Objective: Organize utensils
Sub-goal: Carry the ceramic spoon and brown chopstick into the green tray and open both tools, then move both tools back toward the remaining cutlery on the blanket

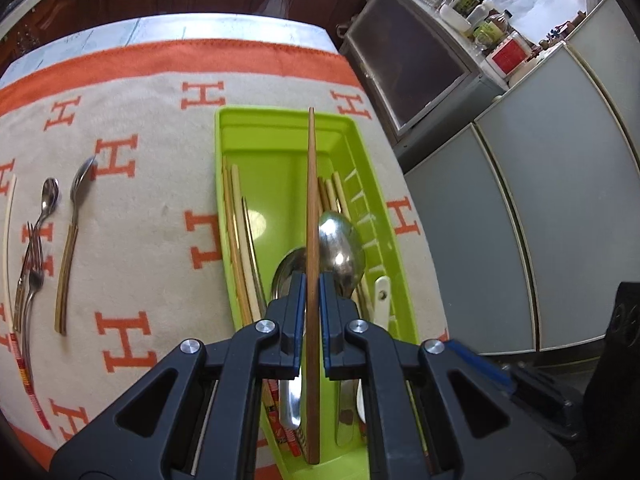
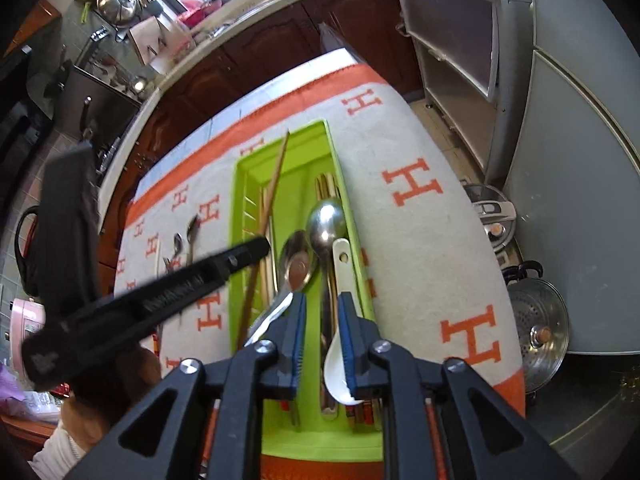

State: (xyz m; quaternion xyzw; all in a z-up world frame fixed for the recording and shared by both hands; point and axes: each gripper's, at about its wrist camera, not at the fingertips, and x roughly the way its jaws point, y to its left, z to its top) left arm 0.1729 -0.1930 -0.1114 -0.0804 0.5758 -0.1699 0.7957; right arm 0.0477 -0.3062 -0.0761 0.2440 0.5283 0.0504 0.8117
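Chopstick held over the tray, white spoon dropped in.

In the left wrist view, my left gripper (image 1: 312,280) pinched a brown wooden chopstick (image 1: 311,208) upright over the green tray (image 1: 280,128); loose utensils (image 1: 36,240) lay far left on the blanket (image 1: 152,200). In the right wrist view, my right gripper (image 2: 322,300) stood slightly spread and empty, above the white spoon (image 2: 340,356) lying in the tray's near right side beside two metal spoons (image 2: 326,220).
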